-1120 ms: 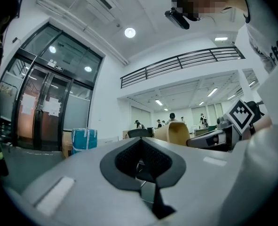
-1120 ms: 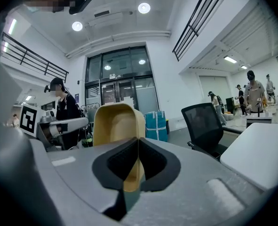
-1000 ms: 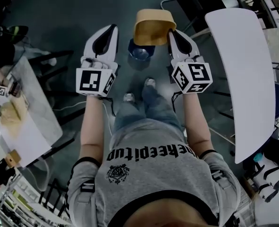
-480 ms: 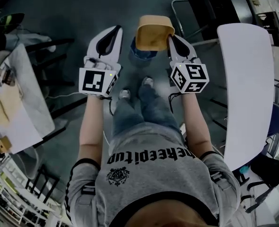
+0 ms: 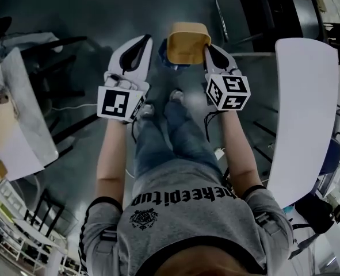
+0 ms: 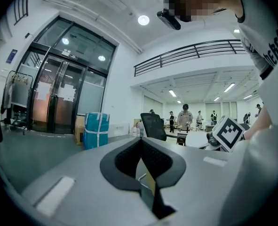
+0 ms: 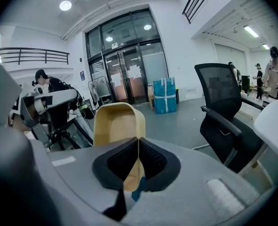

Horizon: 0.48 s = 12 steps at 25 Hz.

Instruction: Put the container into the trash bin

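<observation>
A tan, tub-shaped container (image 5: 187,41) hangs in front of me, its open side up in the head view. My right gripper (image 5: 206,49) is shut on its right rim; in the right gripper view the rim of the container (image 7: 118,123) runs between the closed jaws of my right gripper (image 7: 138,149). A blue trash bin (image 5: 164,58) shows on the floor just below the container's left edge, mostly hidden by it. My left gripper (image 5: 146,39) is shut and holds nothing, level with the container and a little to its left; the left gripper view (image 6: 141,157) faces away into the hall.
A long white table (image 5: 303,114) runs along the right, and a black office chair (image 5: 260,7) stands behind it. Another table (image 5: 20,119) with small items is at the left. My feet (image 5: 175,95) stand close to the bin on the dark floor.
I have stepped forward. The container and both grippers now hang over the blue bin, which was plainly visible before and is now mostly covered. Both grippers stay shut.
</observation>
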Available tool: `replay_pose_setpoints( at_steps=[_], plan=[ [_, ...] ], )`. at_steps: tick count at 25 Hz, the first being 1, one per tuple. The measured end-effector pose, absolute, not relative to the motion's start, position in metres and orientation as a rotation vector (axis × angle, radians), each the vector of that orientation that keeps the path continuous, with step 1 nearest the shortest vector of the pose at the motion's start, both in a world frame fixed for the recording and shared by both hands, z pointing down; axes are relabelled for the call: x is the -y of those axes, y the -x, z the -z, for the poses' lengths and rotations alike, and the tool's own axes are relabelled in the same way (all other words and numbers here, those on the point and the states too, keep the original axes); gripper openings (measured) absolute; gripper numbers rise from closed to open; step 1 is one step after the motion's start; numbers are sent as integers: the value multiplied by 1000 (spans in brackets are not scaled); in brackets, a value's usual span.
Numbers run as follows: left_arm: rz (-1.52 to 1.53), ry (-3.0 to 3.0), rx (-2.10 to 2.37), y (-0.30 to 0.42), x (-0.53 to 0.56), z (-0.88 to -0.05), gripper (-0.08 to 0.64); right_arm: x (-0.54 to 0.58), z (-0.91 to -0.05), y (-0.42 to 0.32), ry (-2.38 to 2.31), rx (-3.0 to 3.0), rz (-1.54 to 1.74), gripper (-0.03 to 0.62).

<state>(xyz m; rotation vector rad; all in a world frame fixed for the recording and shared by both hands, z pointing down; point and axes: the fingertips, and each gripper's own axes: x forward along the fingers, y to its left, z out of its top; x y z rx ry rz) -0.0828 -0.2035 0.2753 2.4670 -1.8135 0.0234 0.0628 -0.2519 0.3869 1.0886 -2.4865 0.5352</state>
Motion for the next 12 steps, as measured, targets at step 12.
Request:
replay_pose_setpoints(
  at_steps=[12],
  plan=[
    [-62, -2412, 1777, 77, 212, -335, 18, 255, -477, -66, -1018, 2377, -609, 11]
  ],
)
